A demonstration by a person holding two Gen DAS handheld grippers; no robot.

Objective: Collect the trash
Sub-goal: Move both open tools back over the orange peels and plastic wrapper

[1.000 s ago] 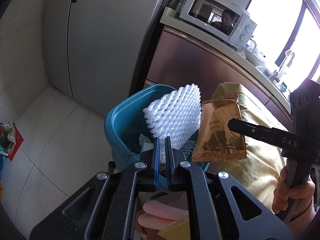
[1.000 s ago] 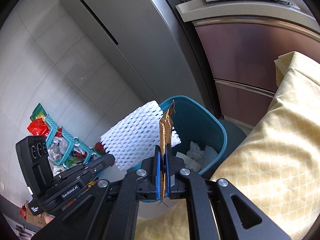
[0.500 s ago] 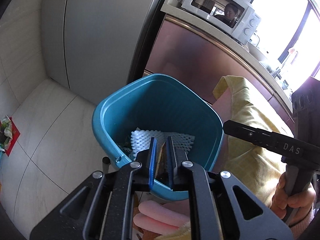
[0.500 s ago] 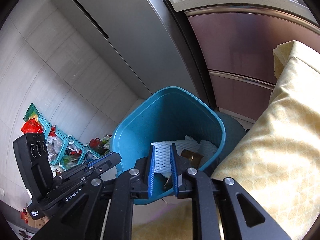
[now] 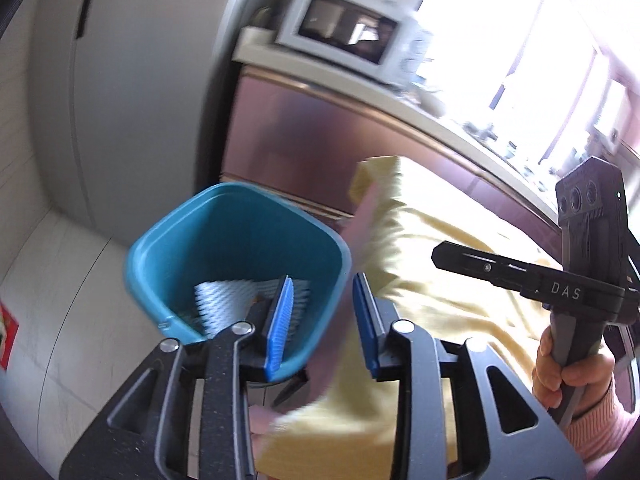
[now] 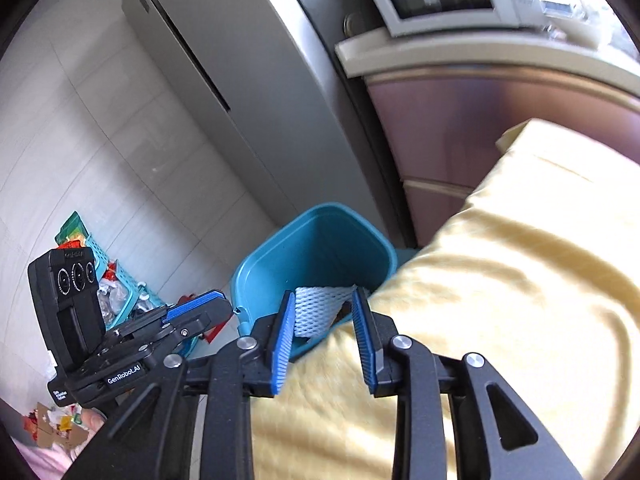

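A teal plastic bin [image 5: 236, 240] stands on the floor beside the table; it also shows in the right wrist view [image 6: 320, 248]. White foam netting [image 5: 228, 300] lies inside it, also seen in the right wrist view [image 6: 320, 308], with a brown wrapper edge [image 6: 345, 313] next to it. My left gripper [image 5: 322, 316] is open and empty above the bin's near rim. My right gripper [image 6: 322, 330] is open and empty above the bin's near edge and the cloth.
A yellow tablecloth [image 6: 500, 280] covers the table to the right of the bin. A grey fridge [image 5: 140, 80] and a counter with a microwave [image 5: 344, 36] stand behind. Teal baskets of clutter [image 6: 120, 292] sit on the floor at the left.
Both grippers let go of the foam netting and the brown wrapper, which dropped into the bin. Both jaws have opened wide and pulled back and to the right.
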